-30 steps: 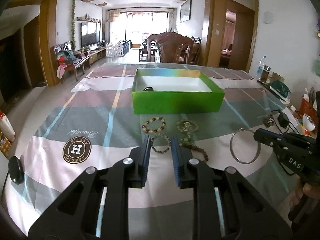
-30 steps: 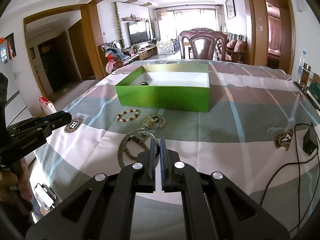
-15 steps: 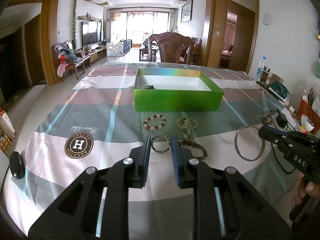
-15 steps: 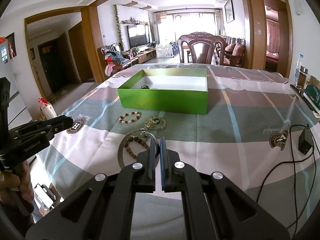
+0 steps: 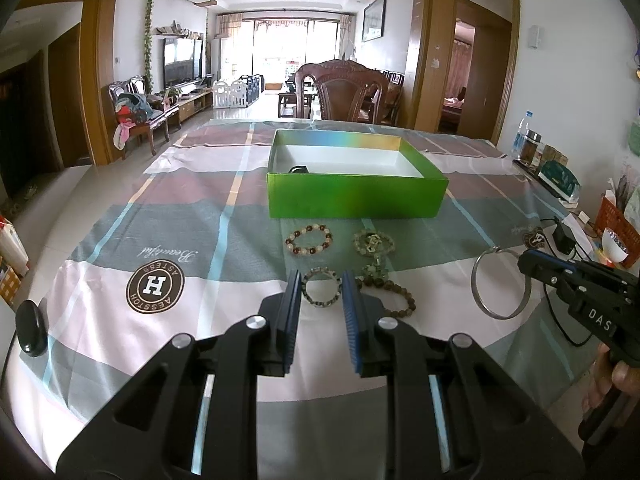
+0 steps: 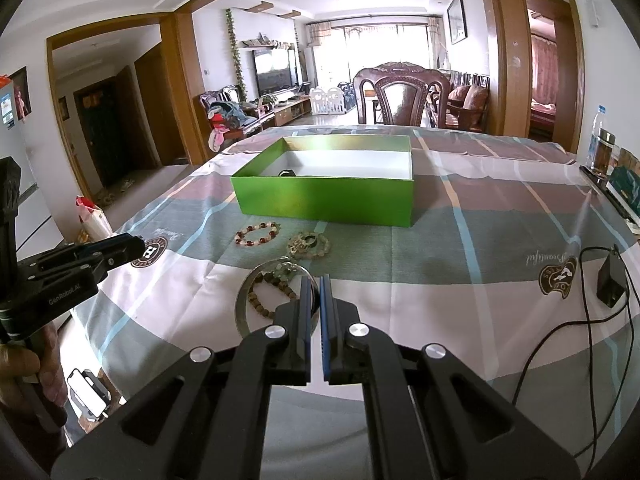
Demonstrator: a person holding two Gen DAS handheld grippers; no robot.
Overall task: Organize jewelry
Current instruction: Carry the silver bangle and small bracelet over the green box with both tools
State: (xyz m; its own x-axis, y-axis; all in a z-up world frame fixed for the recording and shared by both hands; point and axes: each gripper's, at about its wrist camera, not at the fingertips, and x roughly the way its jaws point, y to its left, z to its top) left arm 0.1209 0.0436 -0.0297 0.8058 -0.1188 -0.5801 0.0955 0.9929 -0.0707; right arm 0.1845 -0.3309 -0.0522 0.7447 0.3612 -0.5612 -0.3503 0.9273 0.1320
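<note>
A green open box (image 5: 356, 196) (image 6: 328, 200) stands mid-table with a dark item (image 5: 298, 169) inside. In front of it lie a red-and-white bead bracelet (image 5: 308, 239) (image 6: 257, 234), a pale green bracelet (image 5: 374, 242) (image 6: 309, 243), a small grey-green bead bracelet (image 5: 322, 292) and a brown bead strand (image 5: 394, 300) (image 6: 262, 300). My left gripper (image 5: 321, 292) is open, just short of the small bracelet. My right gripper (image 6: 315, 292) is shut on a silver bangle (image 5: 500, 284) (image 6: 244, 304), held above the cloth.
The table carries a checked cloth with a round H logo (image 5: 155, 287). A black round object (image 5: 31, 328) lies at the left edge. A charger and cable (image 6: 610, 284) lie at the right. Bottles (image 5: 524, 140) and a red basket (image 5: 618, 224) stand far right.
The right gripper has lifted the silver bangle a little and drawn it back. The left gripper has eased back slightly and stays open.
</note>
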